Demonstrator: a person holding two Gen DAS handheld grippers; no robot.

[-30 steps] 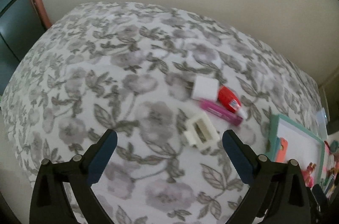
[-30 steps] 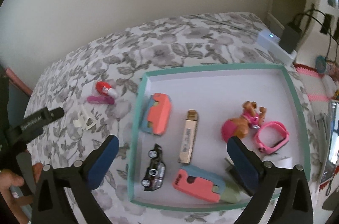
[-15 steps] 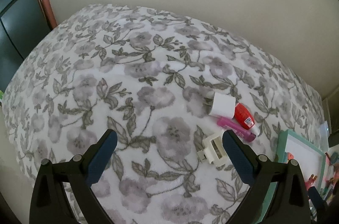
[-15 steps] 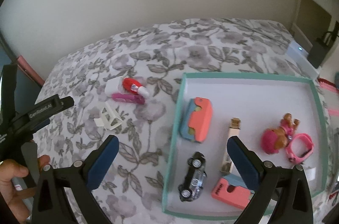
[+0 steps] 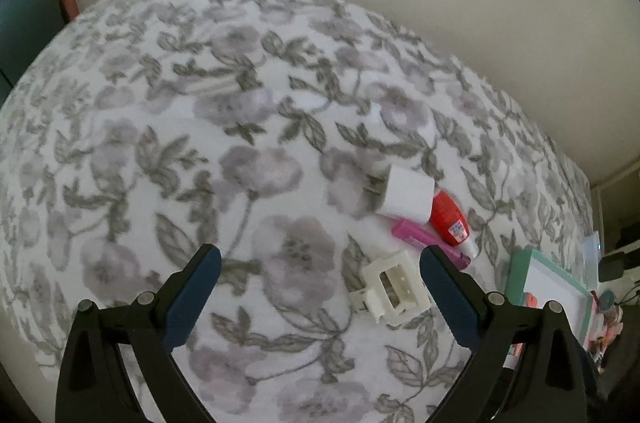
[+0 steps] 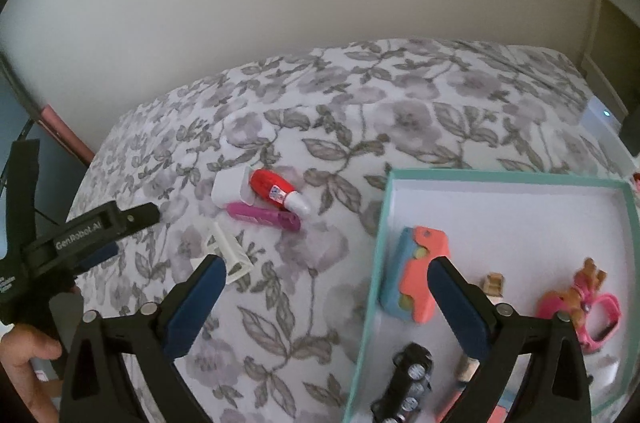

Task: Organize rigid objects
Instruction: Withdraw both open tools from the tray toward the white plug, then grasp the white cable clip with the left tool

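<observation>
Floral bedding [image 5: 200, 143] is seen under a plain wall, and on it four loose items are noted near the teal tray [image 6: 374, 243]: a white charger [image 5: 406, 197], a red bottle [image 5: 448, 219], a pink tube [image 5: 416, 235] and a cream plastic clip [image 5: 394, 287]. Both the left tongs [image 5: 320, 263] and right tongs [image 6: 326, 275] are held wide apart and empty, with the clip lying just inside the left tongs' right pad. A missed grip is judged possible, since the soft cover may let the clip tip or sink, and the closely grouped neighbours may be knocked.
</observation>
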